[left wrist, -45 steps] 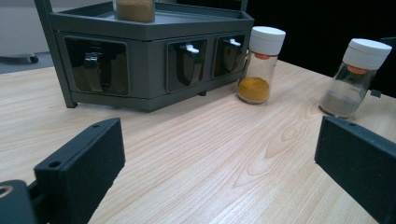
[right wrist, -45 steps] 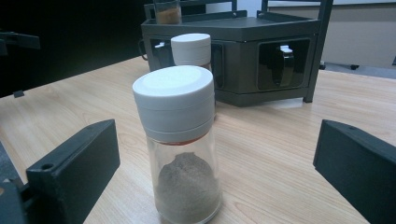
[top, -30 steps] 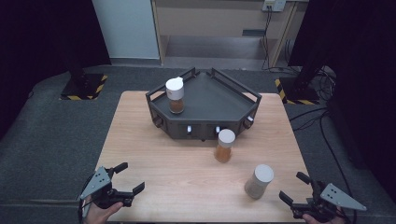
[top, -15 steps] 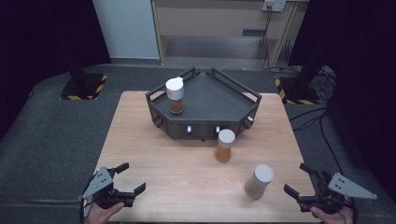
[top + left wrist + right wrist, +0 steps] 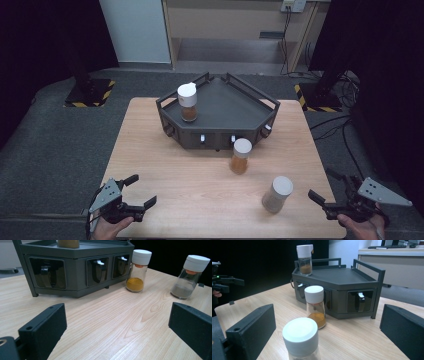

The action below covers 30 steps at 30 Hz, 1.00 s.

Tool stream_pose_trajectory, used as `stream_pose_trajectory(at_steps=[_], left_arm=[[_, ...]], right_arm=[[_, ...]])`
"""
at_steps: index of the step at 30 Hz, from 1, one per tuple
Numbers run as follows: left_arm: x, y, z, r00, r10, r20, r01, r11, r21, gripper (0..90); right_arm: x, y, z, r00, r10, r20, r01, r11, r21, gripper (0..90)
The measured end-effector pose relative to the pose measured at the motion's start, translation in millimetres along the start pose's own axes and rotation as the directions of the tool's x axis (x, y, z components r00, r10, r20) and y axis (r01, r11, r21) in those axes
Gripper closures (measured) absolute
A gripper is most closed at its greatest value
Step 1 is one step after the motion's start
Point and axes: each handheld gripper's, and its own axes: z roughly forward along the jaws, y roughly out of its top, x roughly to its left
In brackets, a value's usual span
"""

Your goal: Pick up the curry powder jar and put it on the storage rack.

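Your right gripper (image 5: 331, 189) has drifted a little farther out past the desk's (image 5: 150, 150) near right corner since a second ago; its jaws gape wide and hold nothing. Nearest it, the grey-powder jar (image 5: 277, 194) stands upright near that corner, untouched. Your left gripper (image 5: 141, 191) has barely shifted at the near left corner, equally wide and empty.

A wooden table (image 5: 150, 150) is seen; a dark rack (image 5: 220, 122) is set far; two jars, orange-filled (image 5: 240, 156) and grey-filled (image 5: 277, 194), are stood near-right.
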Motion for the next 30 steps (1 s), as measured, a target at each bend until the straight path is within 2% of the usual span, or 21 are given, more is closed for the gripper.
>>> stream_pose_trajectory(at_steps=[7,15,24,30], left_arm=[[0.4,0.0,-0.7,1.0,0.0,0.001,0.0,1.0,-0.002,0.9],[0.9,-0.1,-0.9,1.0,-0.004,0.0,0.004,1.0,-0.001,0.9],[1.9,-0.2,-0.9,1.0,-0.005,0.001,0.005,1.0,0.0,0.9],[2.6,-0.7,-2.2,0.9999,-0.01,-0.004,0.01,1.0,-0.002,0.9]], right_arm=[[-2.1,9.1,-0.8,0.9999,0.007,0.01,-0.007,1.0,-0.005,1.0],[-6.0,19.5,2.7,1.0,0.007,-0.002,-0.007,1.0,0.005,1.0],[-16.1,31.7,2.9,0.9998,0.015,-0.011,-0.015,1.0,0.0,1.2],[-22.5,38.7,9.2,0.9997,0.014,-0.018,-0.014,1.0,-0.011,1.3]])
